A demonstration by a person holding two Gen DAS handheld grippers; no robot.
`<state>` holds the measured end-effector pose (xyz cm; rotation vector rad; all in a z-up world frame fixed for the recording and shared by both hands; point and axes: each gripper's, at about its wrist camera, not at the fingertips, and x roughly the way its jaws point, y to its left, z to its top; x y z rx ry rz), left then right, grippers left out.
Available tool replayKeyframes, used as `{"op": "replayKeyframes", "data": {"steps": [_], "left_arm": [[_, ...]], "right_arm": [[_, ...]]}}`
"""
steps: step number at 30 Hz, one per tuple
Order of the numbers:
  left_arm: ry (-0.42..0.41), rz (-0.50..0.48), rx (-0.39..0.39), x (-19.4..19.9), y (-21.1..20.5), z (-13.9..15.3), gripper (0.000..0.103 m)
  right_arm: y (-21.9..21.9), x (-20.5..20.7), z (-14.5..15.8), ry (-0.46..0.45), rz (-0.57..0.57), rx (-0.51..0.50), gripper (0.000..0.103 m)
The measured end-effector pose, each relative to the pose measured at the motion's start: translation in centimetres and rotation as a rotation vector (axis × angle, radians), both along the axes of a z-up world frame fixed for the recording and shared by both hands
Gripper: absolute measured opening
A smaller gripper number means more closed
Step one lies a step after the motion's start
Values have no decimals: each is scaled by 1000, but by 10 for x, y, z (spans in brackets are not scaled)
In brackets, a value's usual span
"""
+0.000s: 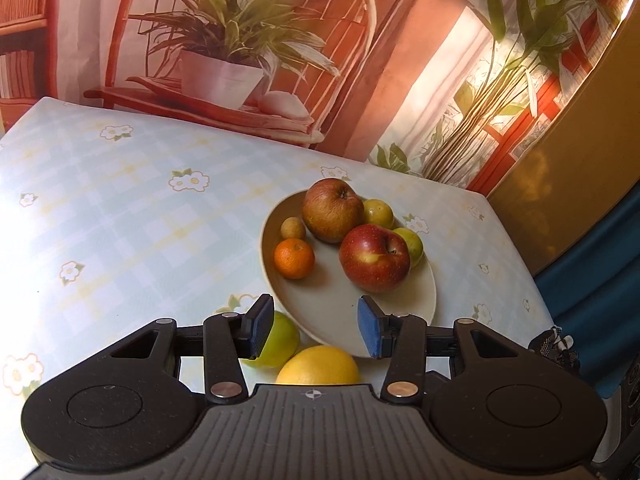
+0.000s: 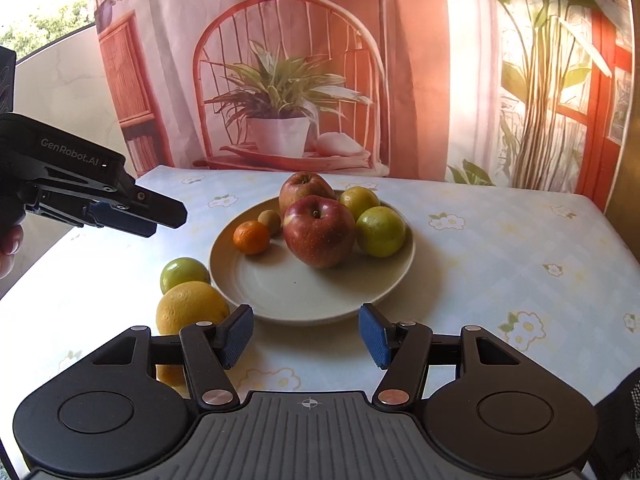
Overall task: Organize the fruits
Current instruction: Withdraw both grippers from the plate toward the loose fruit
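Plate: round beige ceramic plate (image 2: 280, 296) gathers six fruits.
Strays: green lime (image 2: 184, 274), yellow lemon (image 2: 190, 308) (awaiting collection).
Claws: left gripper (image 1: 316, 330), right gripper (image 2: 306, 334) parted, empty.

The left gripper (image 1: 316, 330) is tilting downward with its 2 blue-padded jaws standing apart and nothing between them. The right gripper (image 2: 306, 334) is angling down likewise, its jaws parted and gripping nothing. Seen from the right wrist, the left gripper is hanging in the air, a hand (image 2: 9, 246) showing behind its body.
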<state>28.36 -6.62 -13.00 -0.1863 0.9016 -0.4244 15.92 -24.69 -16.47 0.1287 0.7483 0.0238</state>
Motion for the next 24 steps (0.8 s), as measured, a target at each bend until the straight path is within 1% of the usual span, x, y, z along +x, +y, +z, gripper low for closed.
{"op": "replayKeyframes", "data": {"steps": [4,9,16,20,24], "left_arm": [[-21,2,53,-21,15,-3,49],[-34,-14,65,-46,29,-7,49],[-60,-35,80,-76,35,-13,49],[-78,-20,80,-88,39,-17,49],[-70,-5,70,-100,41,-23,53]], "right_arm": [[7,-17,-4,2,-4,8,55],[14,-37,-5,-7,-14,18,55],[22,-58,-10,-4,-24,58,55],[30,-65,-10,-4,-12,37,55],[34,-70,-11,-1,-10,32,55]]}}
